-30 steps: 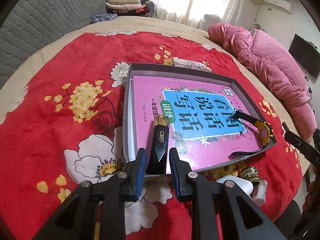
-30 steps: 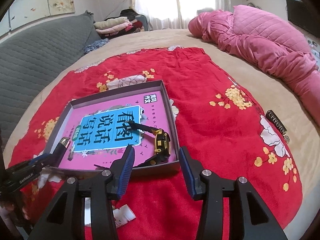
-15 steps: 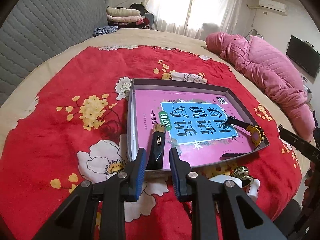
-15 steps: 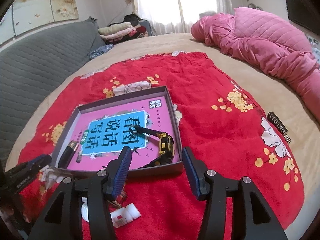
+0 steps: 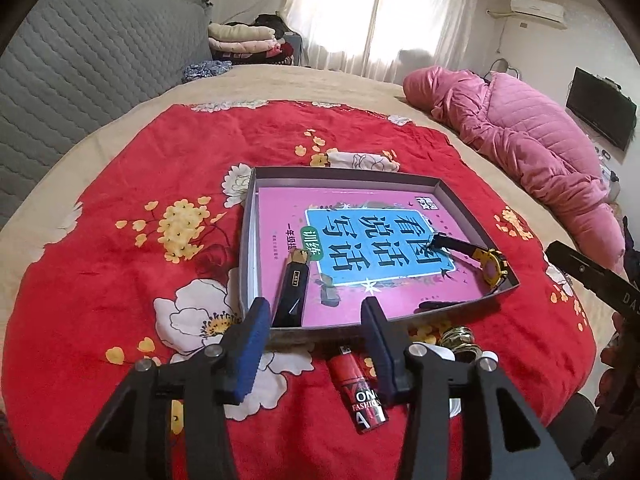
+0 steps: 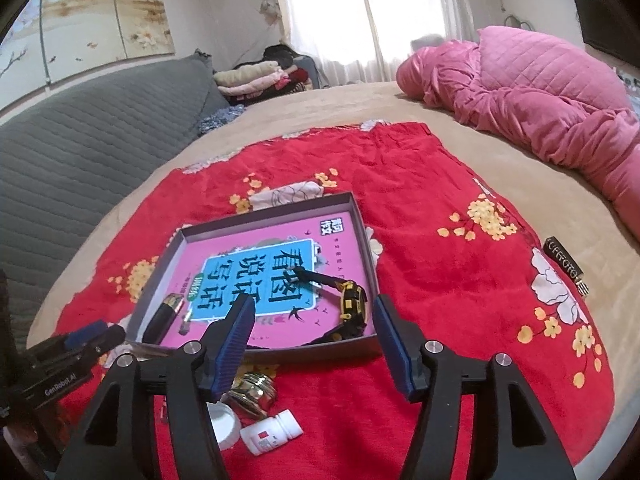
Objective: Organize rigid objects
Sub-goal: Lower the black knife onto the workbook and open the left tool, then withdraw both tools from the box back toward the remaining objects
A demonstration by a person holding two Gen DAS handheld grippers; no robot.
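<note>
Your left gripper (image 5: 314, 340) hangs over the near wall of the grey tray (image 5: 460, 200), its jaws opening with nothing between the pads; the black lighter with the gold cap (image 5: 294, 288) lies free inside the tray, just beyond the left pad, on the pink book (image 5: 360, 200). Your right gripper (image 6: 314, 340) is also opening and empty, with the yellow-and-black watch (image 6: 352, 304) lying in the tray ahead of it.

What likely matters next is the red lighter (image 5: 356, 384) on the red floral cloth (image 5: 120, 200). It lies outside the tray, below and slightly nearer than the left fingers, long axis running roughly toward you, so the left hand looks the closer one. Its lower end is partly covered by the right-hand jaw.

Nearer your right gripper sit a brass ring fitting (image 6: 252, 394), a white cap (image 6: 226, 420) and a small white pill bottle (image 6: 272, 432), partly hidden behind the gripper's frame. A dark labelled bar (image 6: 564, 264) lies well apart at the cloth's edge; what it is stays unclear.
</note>
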